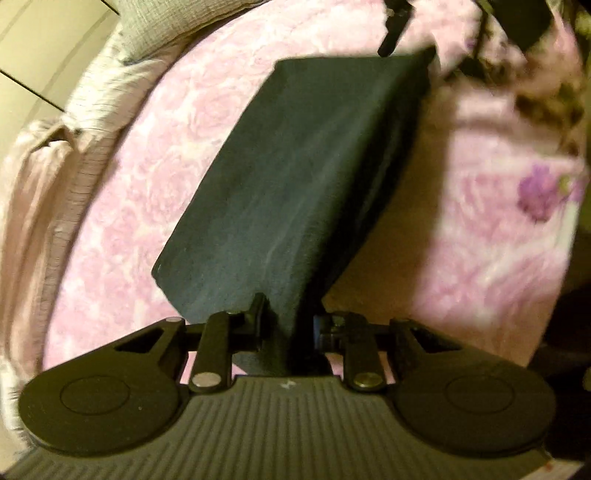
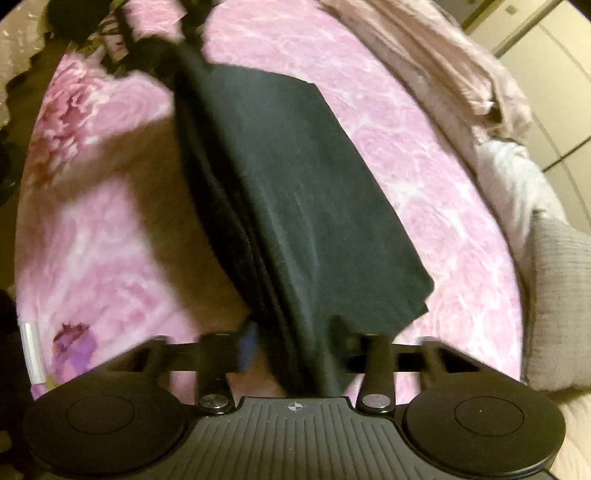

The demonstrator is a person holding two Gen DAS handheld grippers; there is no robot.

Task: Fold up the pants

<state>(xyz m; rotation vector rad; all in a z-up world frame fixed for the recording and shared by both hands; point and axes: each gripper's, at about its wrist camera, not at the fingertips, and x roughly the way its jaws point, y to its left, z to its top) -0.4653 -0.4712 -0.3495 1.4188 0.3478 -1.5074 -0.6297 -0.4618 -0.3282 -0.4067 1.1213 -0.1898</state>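
The dark pants (image 1: 295,177), already folded into a thick rectangular bundle, are held lifted above a bed that is covered by a pink rose-patterned blanket (image 1: 140,192); a shadow of the bundle is cast on the blanket beneath it; whether the far end touches the blanket cannot be told.

In the left wrist view, the near edge of the pants is seen pinched by the left tool (image 1: 290,325); its fingers are drawn in close against the cloth; the bundle is seen stretching away from it toward the top of the frame, where the other tool (image 1: 393,29) is glimpsed, blurred, at the far corner.

In the right wrist view, the near end of the pants is seen running between the fingers of the right tool (image 2: 293,343); its fingers are set fairly wide; the cloth is seen bunched against the right-hand finger (image 2: 341,332), while a gap is left beside the left-hand one; whether the pads press on the cloth cannot be told through the blur.

A pale pink bedsheet (image 1: 44,177) is seen rumpled along the edge of the bed; a grey textured pillow (image 2: 561,295) is seen beside it; no container is visible in either view.
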